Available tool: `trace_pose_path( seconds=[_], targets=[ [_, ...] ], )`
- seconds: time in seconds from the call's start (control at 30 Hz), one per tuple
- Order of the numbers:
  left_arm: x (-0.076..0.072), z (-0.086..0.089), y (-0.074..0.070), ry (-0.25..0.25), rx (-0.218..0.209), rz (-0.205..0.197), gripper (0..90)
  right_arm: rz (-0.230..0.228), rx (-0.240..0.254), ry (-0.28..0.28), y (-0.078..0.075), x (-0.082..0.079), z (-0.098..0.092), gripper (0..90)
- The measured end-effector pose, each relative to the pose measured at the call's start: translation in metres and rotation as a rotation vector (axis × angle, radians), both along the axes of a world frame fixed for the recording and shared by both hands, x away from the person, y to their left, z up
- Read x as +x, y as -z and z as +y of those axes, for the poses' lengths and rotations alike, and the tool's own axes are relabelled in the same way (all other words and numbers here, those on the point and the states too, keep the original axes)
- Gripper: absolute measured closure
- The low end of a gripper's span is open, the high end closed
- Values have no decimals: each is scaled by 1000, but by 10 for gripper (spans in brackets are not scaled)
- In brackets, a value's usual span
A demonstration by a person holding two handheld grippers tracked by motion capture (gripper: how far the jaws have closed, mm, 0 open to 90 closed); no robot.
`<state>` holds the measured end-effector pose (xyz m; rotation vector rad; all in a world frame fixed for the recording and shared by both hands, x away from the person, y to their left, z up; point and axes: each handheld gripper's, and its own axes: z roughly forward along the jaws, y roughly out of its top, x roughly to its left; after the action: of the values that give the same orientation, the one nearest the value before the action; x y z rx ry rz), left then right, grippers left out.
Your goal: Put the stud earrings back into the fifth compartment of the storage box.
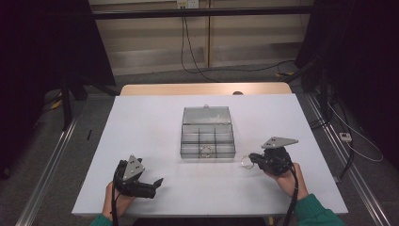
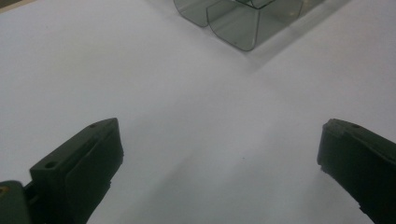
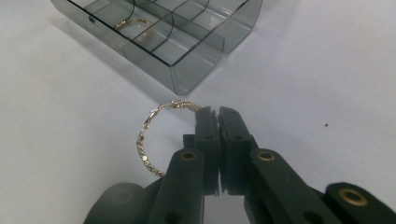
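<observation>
On the white table [image 1: 155,136] the right gripper [image 1: 253,159] has its jaws pressed together on a thin gold bracelet [image 1: 246,161], a loop of small beads or links. In the right gripper view the bracelet [image 3: 148,135] is pinched at one point of its ring, and the rest of the loop stands out to the left of the jaws, over the table surface; whether its lower edge touches the table is hard to tell from this angle. The loop sits just beside the near right corner of a smoky clear organiser box [image 1: 208,139], apart from it. The box lies open near the middle of the table, its lid [image 1: 207,115] folded back on the far side, and its inside is split by dividers into small compartments. A second gold bracelet [image 1: 205,151] lies in a compartment of the front row, about the middle of it; the right gripper view shows it [image 3: 132,23] resting flat on the box floor. The left gripper [image 1: 157,182] rests low at the near left of the table, well apart from the box, and points toward the right. In the left gripper view its two black jaws stand wide apart with bare table between them, and a corner of the box [image 2: 238,28] shows at the top edge
</observation>
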<state>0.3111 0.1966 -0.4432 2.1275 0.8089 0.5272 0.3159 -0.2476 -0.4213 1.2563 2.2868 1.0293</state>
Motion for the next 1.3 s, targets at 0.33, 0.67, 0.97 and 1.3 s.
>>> trace_pose_path(
  seconds=[0.33,0.67,0.97,1.3],
  targets=[
    [0,1,0,-2,-4,-2,0,-35,8,0,-4,0,6,882],
    [-1,1,0,1,-2,-4,0,-59,9,-21,-7,3,19,882],
    [-1,0,0,2,-1,-4,0,-80,11,-32,-9,7,29,882],
    [0,0,0,2,-2,-3,0,-106,28,-25,-12,16,42,882]
  ],
)
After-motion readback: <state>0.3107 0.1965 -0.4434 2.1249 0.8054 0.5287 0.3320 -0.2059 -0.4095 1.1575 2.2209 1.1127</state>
